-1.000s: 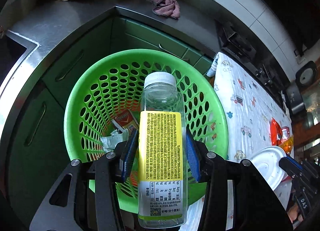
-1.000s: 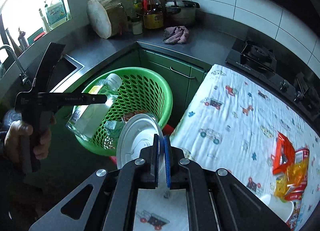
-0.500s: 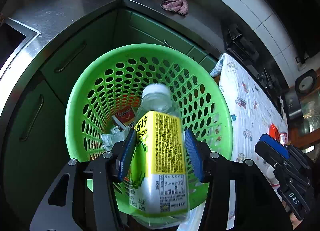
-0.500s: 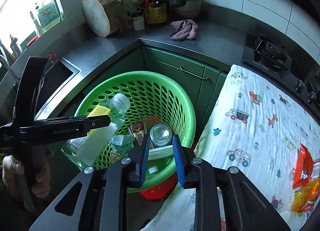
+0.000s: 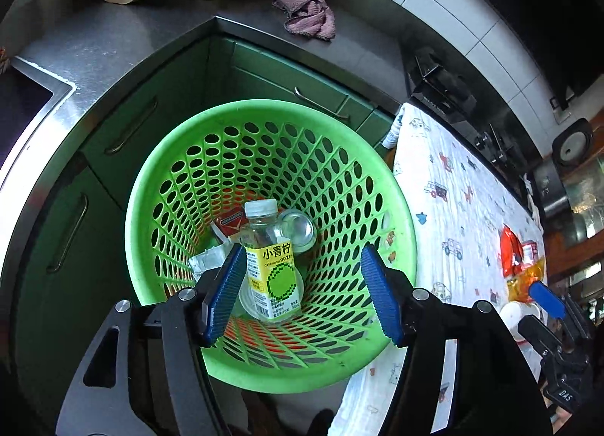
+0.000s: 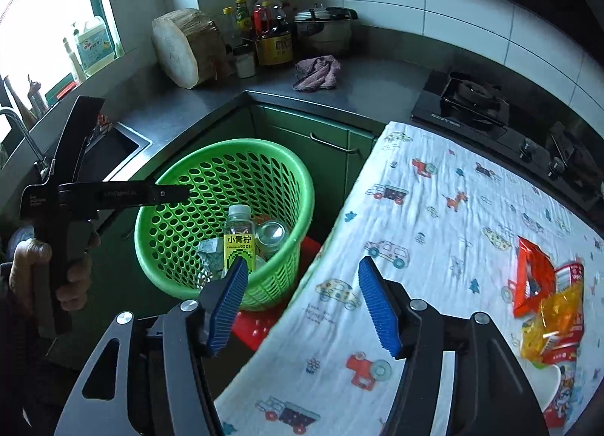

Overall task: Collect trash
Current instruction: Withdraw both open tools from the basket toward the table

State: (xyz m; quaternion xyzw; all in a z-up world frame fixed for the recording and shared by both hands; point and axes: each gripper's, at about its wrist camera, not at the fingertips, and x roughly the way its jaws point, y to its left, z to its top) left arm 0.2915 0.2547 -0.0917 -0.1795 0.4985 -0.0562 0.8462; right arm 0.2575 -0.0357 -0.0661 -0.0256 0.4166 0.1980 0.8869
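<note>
A hand (image 6: pixel 41 270) at nine o'clock holds the left gripper (image 5: pixel 304 294) over the green basket (image 5: pixel 396 217). Its jaws are opening and nothing sits between them. The bottle (image 5: pixel 270 270) with the yellow label stands inside the basket, next to a shiny can (image 5: pixel 298 226). The right gripper (image 6: pixel 302 304) is opening too, with nothing in it. At three o'clock, snack wrappers (image 6: pixel 543 296) lie on the cloth (image 6: pixel 434 209).

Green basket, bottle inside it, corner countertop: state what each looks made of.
Green basket: glossy moulded plastic, perforated walls. Bottle: clear plastic apparently, white cap, printed yellow label. Countertop: probably stainless steel, dull grey brushed sheen with a bright folded edge.
</note>
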